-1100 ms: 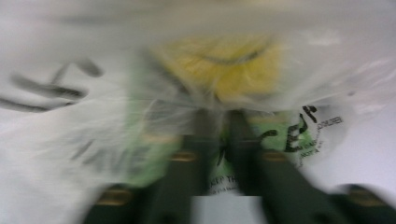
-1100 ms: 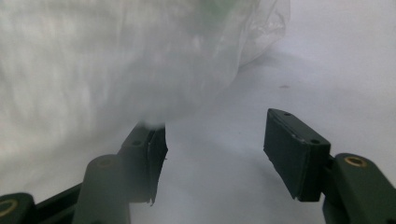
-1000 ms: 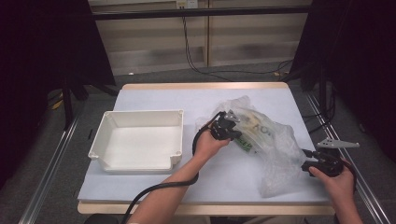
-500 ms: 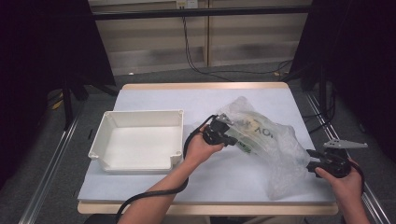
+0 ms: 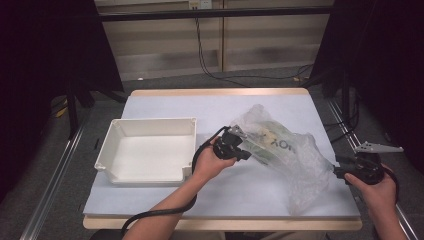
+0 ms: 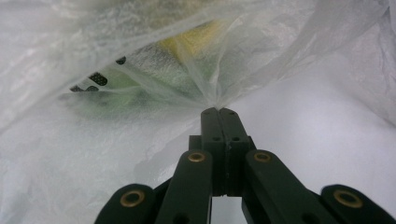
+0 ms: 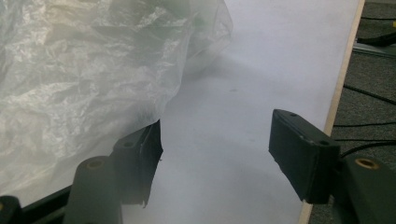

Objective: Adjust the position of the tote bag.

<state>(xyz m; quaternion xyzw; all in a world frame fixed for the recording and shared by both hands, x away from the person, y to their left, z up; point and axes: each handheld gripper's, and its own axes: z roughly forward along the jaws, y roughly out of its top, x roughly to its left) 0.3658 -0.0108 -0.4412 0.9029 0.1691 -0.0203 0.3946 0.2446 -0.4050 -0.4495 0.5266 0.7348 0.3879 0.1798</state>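
**Op:** Pinching a fold of the clear plastic bag [image 6: 140, 60] with my left gripper [image 6: 218, 112], jaws pressed flat together on the film; the bag lies right of the white bin [image 5: 150, 152], just beside it, on the pale table [image 5: 165, 105].

**Spotter:** And your other tool?

**Op:** My right gripper [image 7: 215, 144] sits at the bag's far end from the bin, jaws apart, nothing between them, one jaw brushing crinkled film. They've just been opening a little wider.

**Spotter:** Room to move?

**Op:** Bare table beyond the bag, away from the bin, runs to a wooden edge strip [image 7: 343, 79]; the right hand [image 5: 380, 192] is near that edge. Bin's rim is square, walls smooth and stiff.

**Spotter:** Bag's feel?

**Op:** Thin, wrinkled, cloudy; a green and yellow packet [image 5: 267, 142] with dark lettering shows through it
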